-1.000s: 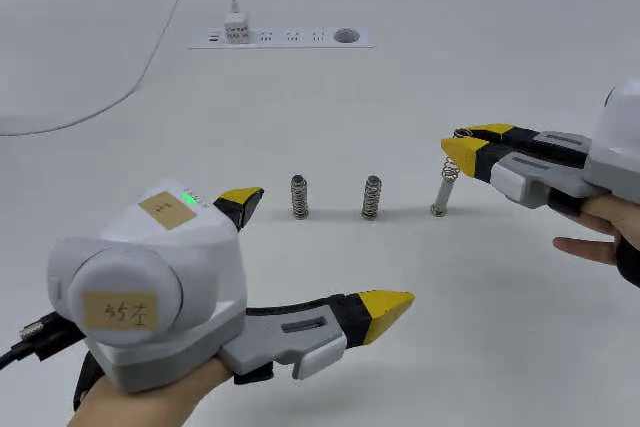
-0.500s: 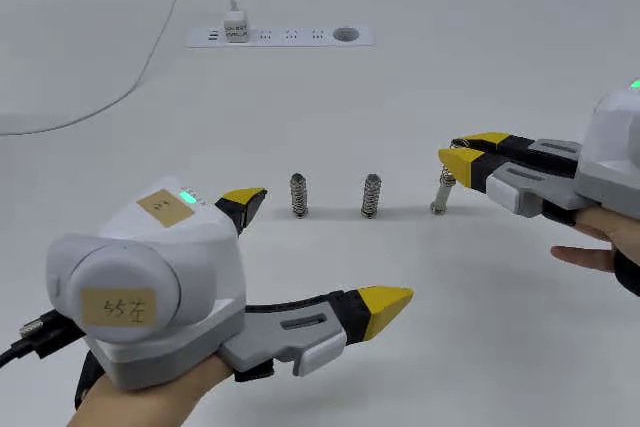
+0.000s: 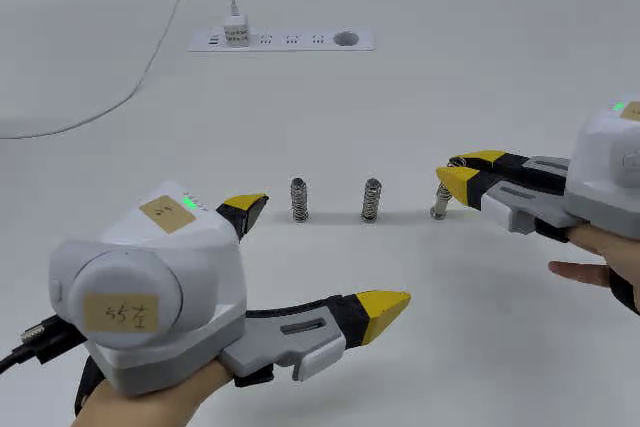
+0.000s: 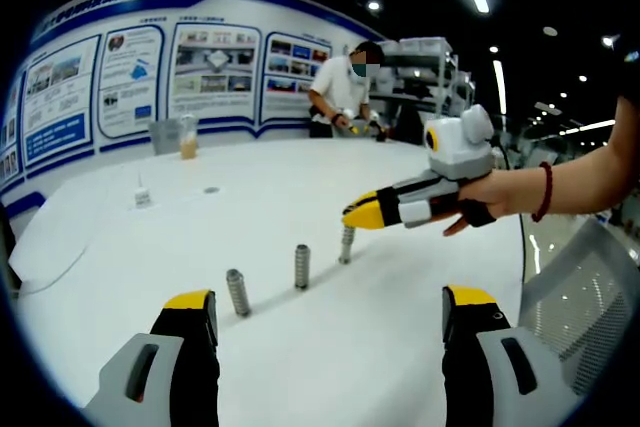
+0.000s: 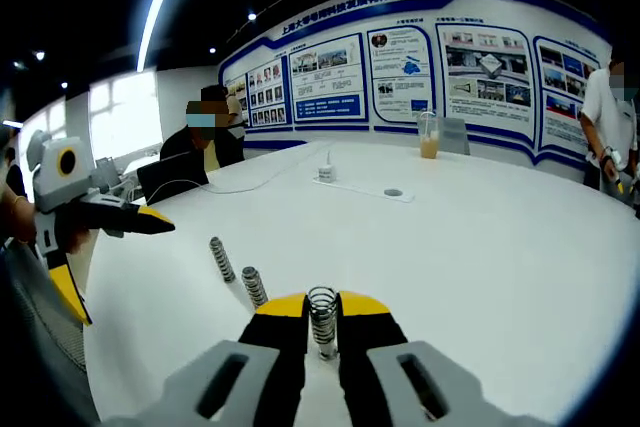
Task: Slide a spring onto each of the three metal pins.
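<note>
Yellow-tipped and nearest the head camera, the left gripper [image 3: 318,259] hangs over the white table [image 3: 480,77]. Its jaws are spread wide, holding nothing and touching nothing. A hand [image 3: 150,409] carries it from below. In the left gripper view the two jaws frame the row of springs from well back.

Beyond it, three springs stand in one row across the table. The left spring [image 3: 299,198] and the middle spring [image 3: 371,198] are upright, apart from each other and from both grippers. The pins inside them can hardly be made out. The third spring [image 3: 441,198], at the right end, leans, and the foot of its metal pin [image 3: 437,212] shows at the table. The right gripper [image 3: 458,169] comes in from the right, its jaws nearly together and clamped on the upper coils of this third spring. The right gripper view shows the coil pinched between the two yellow tips.

That makes two grippers and three springs. Farthest off lies one white power strip [image 3: 282,39], with one charger [image 3: 236,30] plugged in and one cable [image 3: 150,62] trailing left.
</note>
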The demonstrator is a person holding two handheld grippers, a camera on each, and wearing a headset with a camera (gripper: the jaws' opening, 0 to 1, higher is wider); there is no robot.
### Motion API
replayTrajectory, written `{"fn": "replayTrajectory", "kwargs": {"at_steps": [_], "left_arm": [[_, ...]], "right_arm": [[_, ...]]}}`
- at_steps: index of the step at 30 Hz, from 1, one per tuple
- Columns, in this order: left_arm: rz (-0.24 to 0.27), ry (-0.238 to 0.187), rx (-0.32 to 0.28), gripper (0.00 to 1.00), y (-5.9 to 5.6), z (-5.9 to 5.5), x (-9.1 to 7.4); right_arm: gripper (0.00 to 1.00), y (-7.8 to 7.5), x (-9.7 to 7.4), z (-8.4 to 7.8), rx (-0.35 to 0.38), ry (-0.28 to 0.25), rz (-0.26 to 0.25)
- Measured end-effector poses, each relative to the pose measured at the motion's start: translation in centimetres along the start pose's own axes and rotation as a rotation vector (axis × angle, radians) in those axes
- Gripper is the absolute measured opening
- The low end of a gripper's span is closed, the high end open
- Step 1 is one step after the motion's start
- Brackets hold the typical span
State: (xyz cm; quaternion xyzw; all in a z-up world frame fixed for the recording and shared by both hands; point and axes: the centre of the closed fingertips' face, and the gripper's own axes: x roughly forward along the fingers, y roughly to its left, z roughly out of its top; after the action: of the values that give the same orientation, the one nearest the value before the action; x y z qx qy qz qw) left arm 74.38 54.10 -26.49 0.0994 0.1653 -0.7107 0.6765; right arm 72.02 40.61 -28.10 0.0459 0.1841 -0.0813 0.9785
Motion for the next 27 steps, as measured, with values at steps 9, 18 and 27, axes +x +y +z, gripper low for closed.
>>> {"fn": "replayTrajectory", "kwargs": {"at_steps": [9, 18, 27], "left_arm": [[0.006, -0.002, -0.001, 0.95, 0.2, 0.0, 0.0], [0.009, -0.008, -0.006, 0.94, 0.3, 0.2, -0.1], [0.011, -0.006, -0.003, 0.94, 0.5, 0.1, -0.1]], "right_arm": [[0.12, 0.1, 0.5, -1.0, -0.011, 0.033, 0.006], [0.12, 0.1, 0.7, -1.6, -0.005, 0.051, 0.006], [0.12, 0.1, 1.0, -2.3, 0.0, 0.074, 0.007]]}}
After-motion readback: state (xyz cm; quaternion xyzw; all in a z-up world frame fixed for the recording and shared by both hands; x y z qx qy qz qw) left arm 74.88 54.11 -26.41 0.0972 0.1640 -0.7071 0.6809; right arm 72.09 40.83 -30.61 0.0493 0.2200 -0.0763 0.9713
